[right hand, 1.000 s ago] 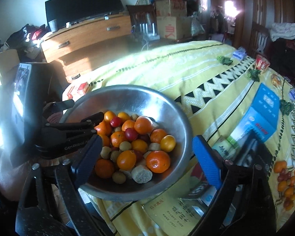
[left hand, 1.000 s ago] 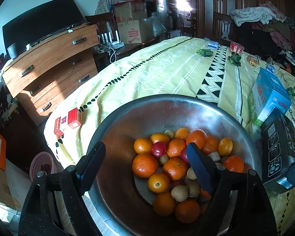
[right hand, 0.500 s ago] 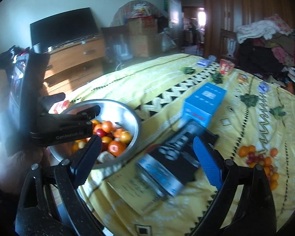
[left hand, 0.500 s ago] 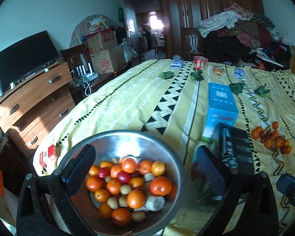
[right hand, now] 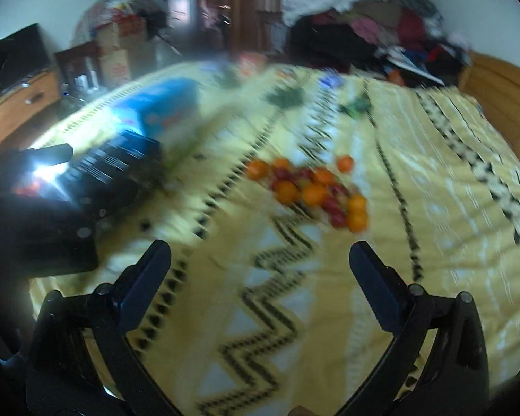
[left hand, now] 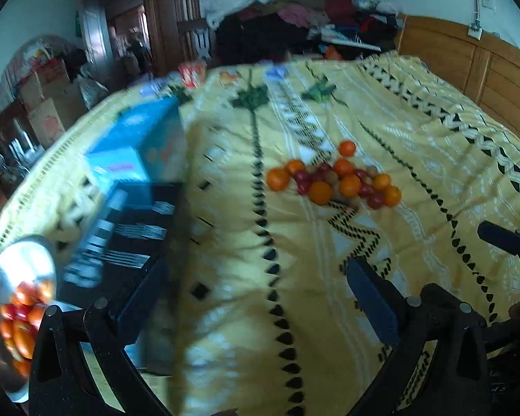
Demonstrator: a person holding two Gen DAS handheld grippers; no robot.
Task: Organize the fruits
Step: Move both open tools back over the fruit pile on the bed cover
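A loose pile of oranges and small red fruits (left hand: 332, 182) lies on the yellow patterned bedspread (left hand: 416, 138), ahead of both grippers; it also shows in the right wrist view (right hand: 312, 190). A metal bowl (left hand: 3, 277) with several oranges and red fruits sits at the far left edge of the left wrist view. My left gripper (left hand: 256, 284) is open and empty above the bedspread. My right gripper (right hand: 260, 270) is open and empty, short of the pile. The right wrist view is blurred.
A blue box (left hand: 138, 142) and a black box (left hand: 128, 228) lie on the bed left of the pile. A wooden headboard (left hand: 475, 66) runs along the right. Piled clothes (left hand: 294, 10) sit at the far end.
Both grippers have swung right, away from the bowl and toward the fruit pile on the bedspread. The bowl has slid to the left edge of the left view. Both stay open.
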